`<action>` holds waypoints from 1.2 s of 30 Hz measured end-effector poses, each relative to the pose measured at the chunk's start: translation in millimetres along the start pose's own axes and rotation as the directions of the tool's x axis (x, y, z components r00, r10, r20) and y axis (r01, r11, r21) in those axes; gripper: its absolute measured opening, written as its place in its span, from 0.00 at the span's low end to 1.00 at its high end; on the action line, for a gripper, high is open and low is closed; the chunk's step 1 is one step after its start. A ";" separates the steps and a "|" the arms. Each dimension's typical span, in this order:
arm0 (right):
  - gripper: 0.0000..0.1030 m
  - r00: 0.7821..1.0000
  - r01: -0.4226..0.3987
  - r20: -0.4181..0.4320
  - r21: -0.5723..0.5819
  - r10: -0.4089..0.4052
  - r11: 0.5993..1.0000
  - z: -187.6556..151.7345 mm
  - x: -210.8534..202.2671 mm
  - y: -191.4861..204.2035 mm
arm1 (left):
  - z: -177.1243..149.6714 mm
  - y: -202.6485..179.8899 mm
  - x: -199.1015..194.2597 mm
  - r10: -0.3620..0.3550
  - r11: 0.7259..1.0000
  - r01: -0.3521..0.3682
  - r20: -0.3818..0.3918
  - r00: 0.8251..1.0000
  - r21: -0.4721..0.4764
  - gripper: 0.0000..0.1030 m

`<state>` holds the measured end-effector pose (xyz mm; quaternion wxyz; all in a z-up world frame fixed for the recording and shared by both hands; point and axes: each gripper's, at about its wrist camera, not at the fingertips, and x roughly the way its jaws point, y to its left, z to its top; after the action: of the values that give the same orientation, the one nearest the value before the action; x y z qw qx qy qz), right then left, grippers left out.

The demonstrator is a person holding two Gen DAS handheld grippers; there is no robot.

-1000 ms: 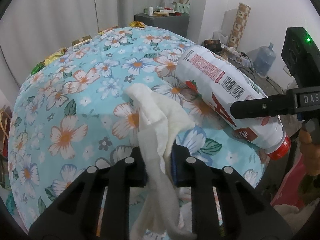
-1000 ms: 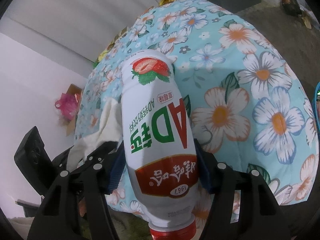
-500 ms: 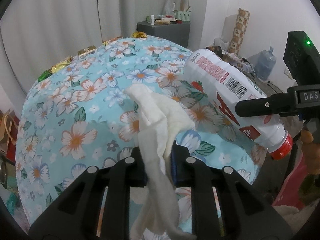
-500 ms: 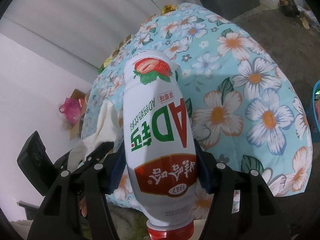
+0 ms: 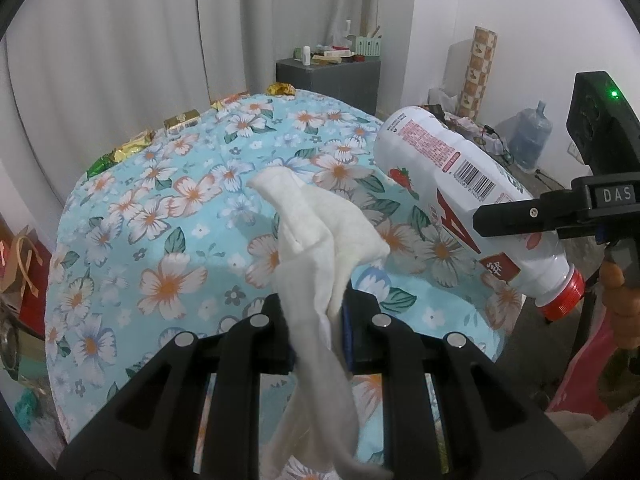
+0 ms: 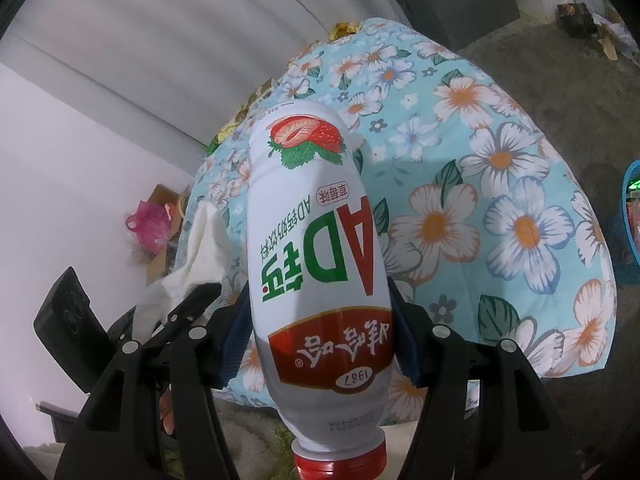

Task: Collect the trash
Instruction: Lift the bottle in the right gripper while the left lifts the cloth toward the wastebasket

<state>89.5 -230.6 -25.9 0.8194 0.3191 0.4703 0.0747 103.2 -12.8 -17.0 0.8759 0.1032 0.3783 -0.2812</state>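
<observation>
Left wrist view: crumpled white tissue (image 5: 316,240) is pinched in the left gripper (image 5: 316,324), lifted clear of the floral-clothed table (image 5: 168,248). White strawberry-label plastic bottle (image 6: 316,248), red cap nearest the camera, is clamped mid-body by the right gripper (image 6: 320,340), presumably for binning.

A tabletop (image 5: 168,248) draped in a light-blue cloth printed with white and orange flowers, before pale curtains (image 5: 120,40). Behind it, a grey cabinet (image 5: 328,76) carries small bottles and boxes; a patterned paper roll (image 5: 480,68) leans upright against the white wall, near a blue water jug (image 5: 530,136) on the floor.
</observation>
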 end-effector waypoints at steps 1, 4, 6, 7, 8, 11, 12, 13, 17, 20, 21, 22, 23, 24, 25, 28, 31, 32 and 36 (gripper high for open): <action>0.58 1.000 -0.002 0.003 0.000 0.002 1.000 -0.7 -1.4 0.1 | 0.4 -0.3 -1.4 0.002 1.000 -0.002 0.004 1.000 0.001 0.15; 0.58 1.000 -0.009 0.010 -0.001 0.009 1.000 -1.9 -4.7 2.2 | 1.1 -1.9 -7.0 0.004 1.000 -0.004 0.015 1.000 0.002 0.15; 0.58 1.000 -0.013 0.017 -0.002 0.013 1.000 -3.2 -7.6 3.9 | 2.0 -2.5 -11.0 0.002 1.000 -0.002 0.025 1.000 0.003 0.15; 0.58 1.000 -0.014 0.021 -0.003 0.014 1.000 -3.8 -9.3 4.5 | 2.0 -3.2 -13.3 0.000 1.000 0.000 0.029 1.000 0.002 0.15; 0.58 1.000 -0.014 0.024 -0.004 0.015 1.000 -4.6 -10.9 4.5 | 2.4 -3.2 -15.0 -0.001 1.000 0.001 0.033 0.999 0.002 0.15; 0.58 0.999 -0.018 0.042 -0.005 0.018 1.000 -9.0 -18.8 7.7 | 3.5 -5.5 -24.4 -0.012 1.000 0.011 0.055 0.998 0.006 0.15; 0.58 0.999 -0.019 0.047 -0.004 0.019 1.000 -8.4 -19.7 7.9 | 4.8 -6.6 -26.5 -0.017 1.000 0.016 0.061 0.998 0.009 0.15; 0.58 0.998 -0.020 0.052 -0.003 0.020 1.000 -10.4 -22.5 8.3 | 5.6 -7.2 -28.8 -0.021 1.000 0.020 0.066 0.998 0.011 0.15; 0.58 0.997 -0.024 0.072 0.002 0.024 1.000 -15.3 -31.1 8.6 | 10.4 -11.0 -34.4 -0.046 0.999 0.044 0.083 0.996 0.024 0.15; 0.58 0.996 -0.024 0.090 0.010 0.023 1.000 -18.6 -39.5 5.7 | 16.1 -16.8 -37.3 -0.071 0.997 0.068 0.092 0.993 0.040 0.15; 0.58 0.995 -0.027 0.100 0.015 0.025 1.000 -19.9 -44.0 3.5 | 18.2 -19.3 -37.6 -0.078 0.996 0.075 0.092 0.993 0.045 0.15; 0.58 0.994 -0.028 0.106 0.017 0.026 0.999 -19.5 -45.4 1.3 | 20.7 -21.9 -37.5 -0.085 0.995 0.081 0.092 0.992 0.050 0.15; 0.58 0.993 -0.030 0.115 0.021 0.027 0.999 -19.9 -48.6 -0.6 | 23.9 -24.4 -37.0 -0.095 0.994 0.090 0.092 0.991 0.056 0.15; 0.58 0.992 -0.033 0.127 0.027 0.029 0.999 -21.2 -53.7 -4.0 | 26.3 -26.5 -36.9 -0.101 0.994 0.095 0.093 0.991 0.060 0.15; 0.58 0.990 -0.036 0.135 0.033 0.031 0.999 -21.3 -56.9 -6.7 | 30.8 -30.4 -36.8 -0.111 0.992 0.105 0.094 0.989 0.067 0.15; 0.58 0.986 -0.049 0.162 0.057 0.039 0.997 -23.7 -68.7 -19.0 | 42.7 -41.7 -33.9 -0.138 0.988 0.129 0.097 0.986 0.090 0.15; 0.58 0.981 -0.063 0.191 0.091 0.045 0.994 -24.8 -80.3 -35.4 | 57.6 -58.6 -27.8 -0.184 0.978 0.174 0.086 0.979 0.116 0.15; 0.58 0.979 -0.067 0.201 0.102 0.046 0.992 -25.2 -83.6 -40.5 | 63.8 -65.3 -24.3 -0.204 0.973 0.193 0.079 0.976 0.125 0.15; 0.58 0.965 -0.072 0.260 0.168 0.026 0.983 -28.3 -105.7 -72.3 | 87.2 -92.9 -6.7 -0.280 0.951 0.271 0.043 0.959 0.148 0.15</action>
<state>-4.3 -319.2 -2.4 0.8398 0.4087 0.3571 0.0112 99.1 -120.5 51.1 0.8303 0.1017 0.3402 -0.4296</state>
